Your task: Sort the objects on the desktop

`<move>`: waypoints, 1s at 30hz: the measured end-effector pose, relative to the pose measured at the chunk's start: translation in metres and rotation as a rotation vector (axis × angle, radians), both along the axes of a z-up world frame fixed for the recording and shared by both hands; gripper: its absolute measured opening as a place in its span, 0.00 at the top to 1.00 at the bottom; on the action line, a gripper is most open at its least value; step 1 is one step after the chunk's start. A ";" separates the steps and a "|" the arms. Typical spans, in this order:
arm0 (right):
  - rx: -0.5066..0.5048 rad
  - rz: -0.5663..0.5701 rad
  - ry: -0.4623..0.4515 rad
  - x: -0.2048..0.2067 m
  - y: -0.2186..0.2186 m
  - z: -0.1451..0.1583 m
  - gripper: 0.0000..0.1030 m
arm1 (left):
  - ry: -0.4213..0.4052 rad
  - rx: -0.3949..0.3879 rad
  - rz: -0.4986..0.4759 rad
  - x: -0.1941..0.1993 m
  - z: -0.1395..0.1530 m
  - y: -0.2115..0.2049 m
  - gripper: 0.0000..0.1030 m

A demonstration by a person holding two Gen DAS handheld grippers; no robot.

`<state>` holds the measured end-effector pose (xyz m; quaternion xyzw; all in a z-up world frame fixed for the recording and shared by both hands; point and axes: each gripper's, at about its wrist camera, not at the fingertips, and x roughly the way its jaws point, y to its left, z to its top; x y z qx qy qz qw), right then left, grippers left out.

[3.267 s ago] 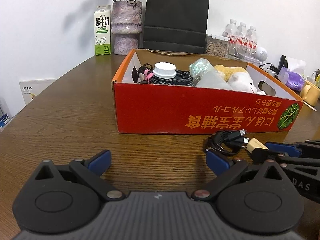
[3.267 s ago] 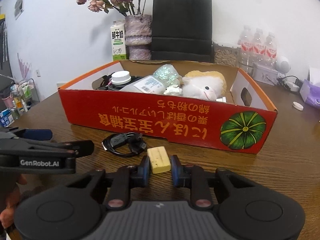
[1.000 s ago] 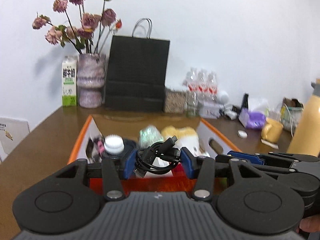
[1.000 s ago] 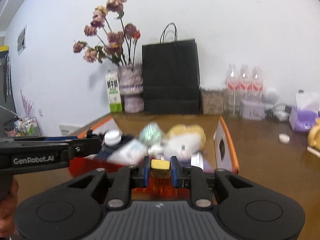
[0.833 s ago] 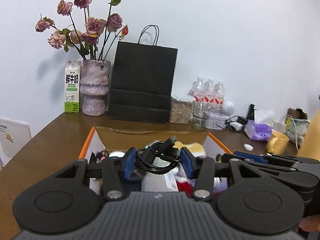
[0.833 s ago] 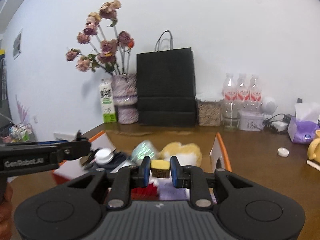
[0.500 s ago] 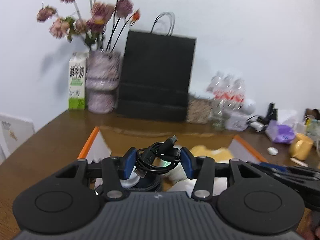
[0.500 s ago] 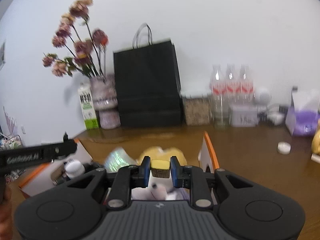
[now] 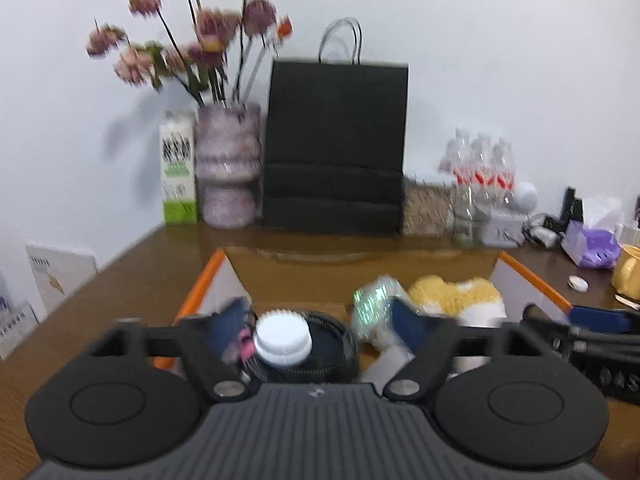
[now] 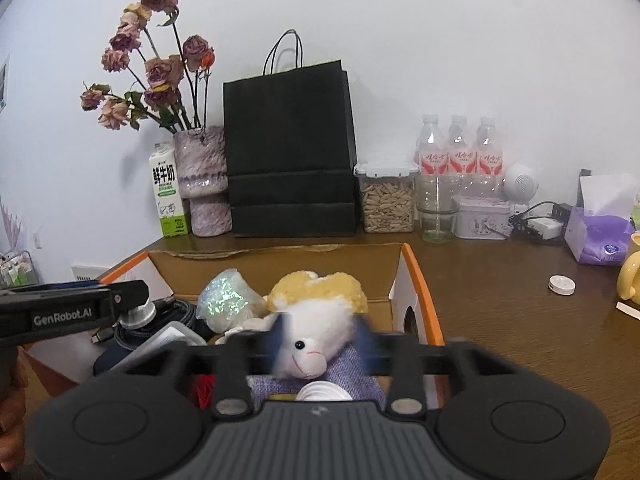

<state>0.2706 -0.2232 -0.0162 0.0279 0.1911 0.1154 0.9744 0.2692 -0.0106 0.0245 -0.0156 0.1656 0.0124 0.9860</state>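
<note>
- Left claw (image 9: pixel 318 330) tilted down over box (image 9: pixel 200 284), jaws just opened wide, empty, above white cap (image 9: pixel 283 338).
- Right claw (image 10: pixel 322 338) likewise over box, just released, empty; plush (image 10: pixel 316 320) below.

Wooden table (image 10: pixel 500 320): orange box (image 10: pixel 420 280), black bag (image 10: pixel 290 152), vase (image 10: pixel 202 184).

Crowded box (image 10: pixel 420 280), plush toy (image 10: pixel 320 320) and white-capped bottle (image 9: pixel 283 338) just below, bare table (image 10: pixel 500 300) rightward
</note>
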 end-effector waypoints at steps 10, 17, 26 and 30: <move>-0.023 0.023 -0.066 -0.012 0.008 0.004 0.00 | -0.074 0.024 0.023 -0.011 0.002 -0.004 0.00; -0.035 0.035 -0.075 -0.018 0.011 0.002 0.00 | -0.079 0.023 0.020 -0.014 -0.002 -0.006 0.00; -0.044 0.050 -0.092 -0.030 0.014 -0.004 0.00 | -0.130 0.028 0.014 -0.029 -0.009 -0.006 0.00; -0.048 0.043 -0.104 -0.041 0.012 -0.009 0.00 | -0.139 0.047 0.021 -0.039 -0.014 -0.008 0.00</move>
